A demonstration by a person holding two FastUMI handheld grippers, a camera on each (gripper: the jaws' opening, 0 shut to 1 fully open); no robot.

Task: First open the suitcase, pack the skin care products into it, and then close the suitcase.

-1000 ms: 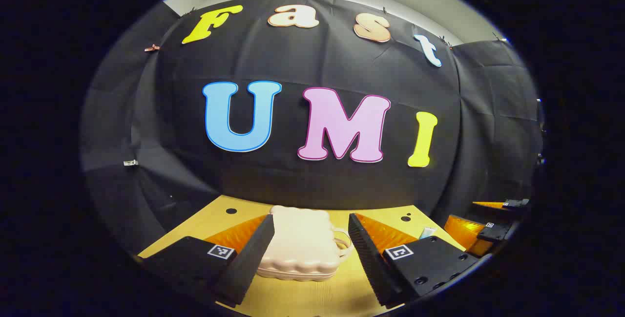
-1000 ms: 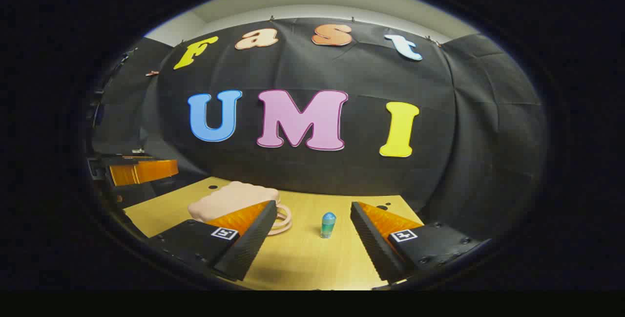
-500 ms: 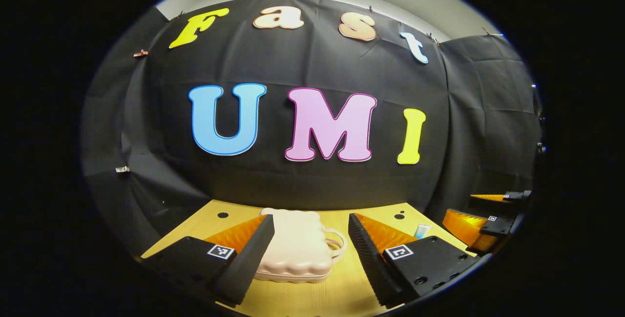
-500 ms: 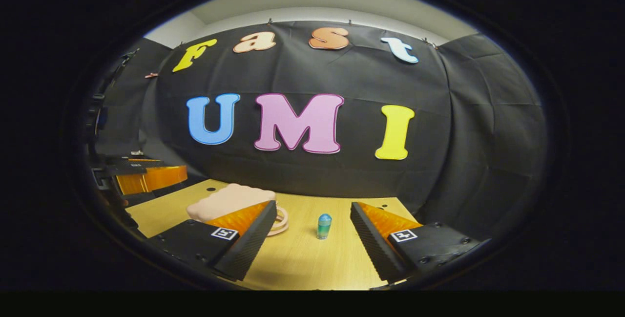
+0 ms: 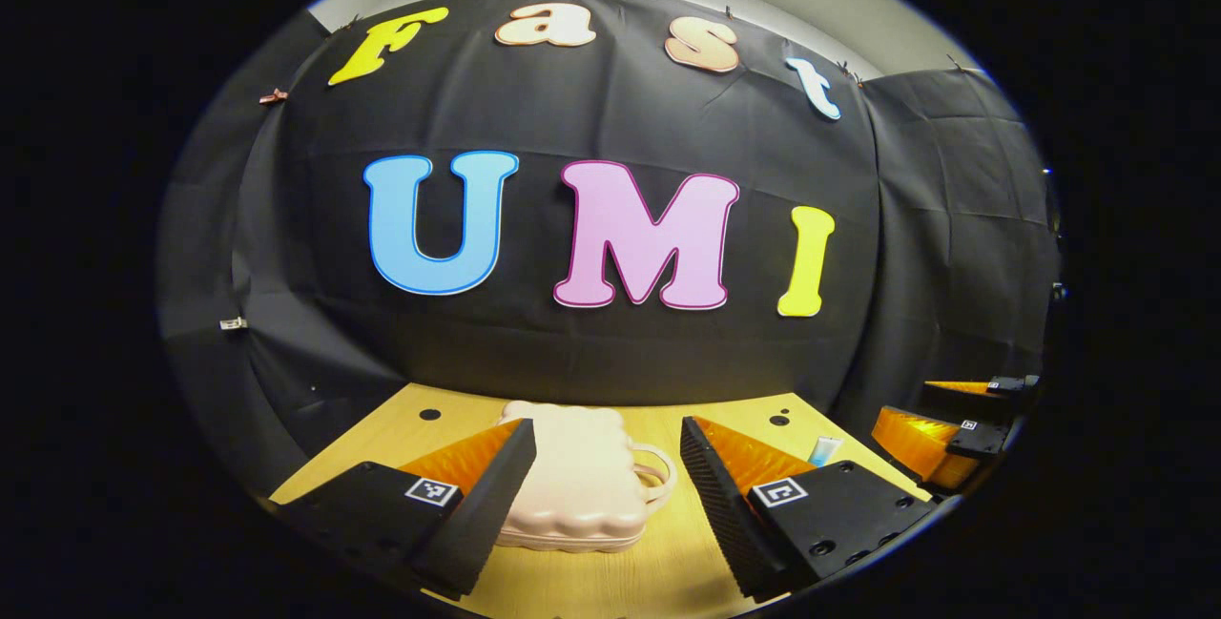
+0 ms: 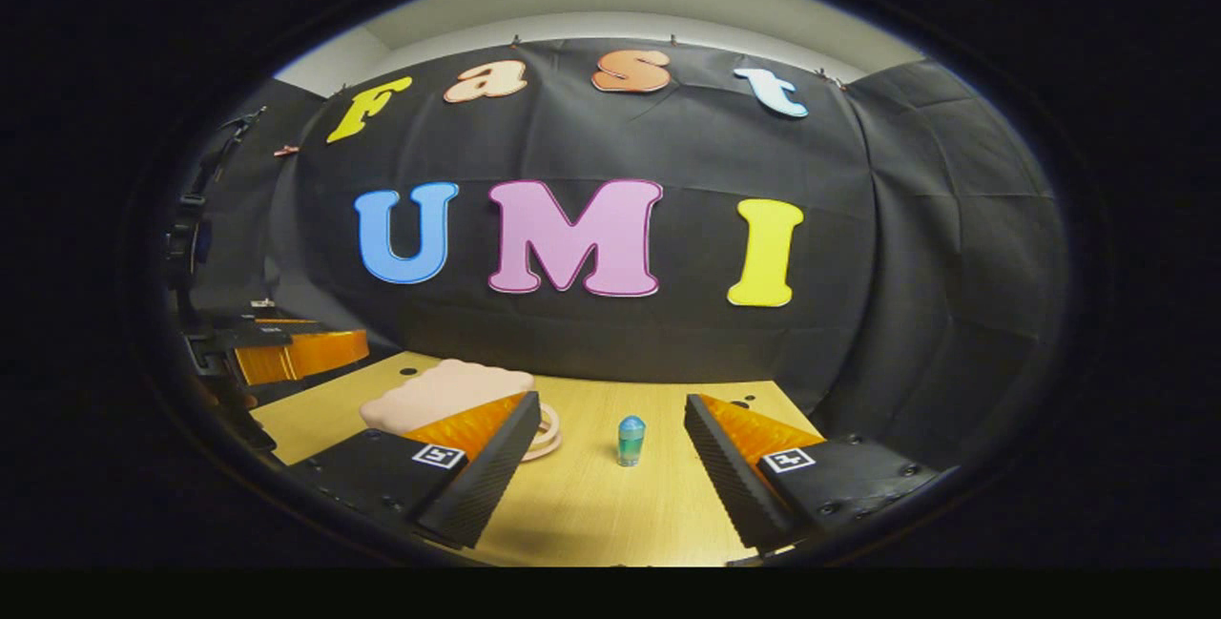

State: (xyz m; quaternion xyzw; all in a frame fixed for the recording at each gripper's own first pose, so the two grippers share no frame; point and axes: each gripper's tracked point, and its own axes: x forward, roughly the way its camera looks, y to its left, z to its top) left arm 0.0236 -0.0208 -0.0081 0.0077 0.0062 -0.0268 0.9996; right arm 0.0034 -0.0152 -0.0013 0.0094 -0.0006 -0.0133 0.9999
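A small pale pink suitcase [image 5: 584, 481] lies flat and closed on the wooden table [image 5: 668, 571], its handle [image 5: 654, 476] pointing right. It sits just beyond my open left gripper [image 5: 609, 462], between the two fingers in that view. In the right gripper view the same suitcase [image 6: 441, 393] lies at the left, partly behind my left finger. A little blue-green skin care bottle [image 6: 631, 440] stands upright ahead of my open right gripper [image 6: 610, 433], which holds nothing. The bottle [image 5: 824, 450] also peeks out at the right in the left gripper view.
The table [image 6: 591, 514] ends at the black cloth wall behind. Small dark holes [image 5: 429, 414] dot its far edge. The other gripper [image 5: 940, 433] shows at the right of the left gripper view, and the other gripper [image 6: 286, 352] at the left of the right gripper view.
Both grippers have shifted only slightly; the left gripper view has drifted a little so the suitcase sits marginally higher and left. Nothing was gripped or moved.
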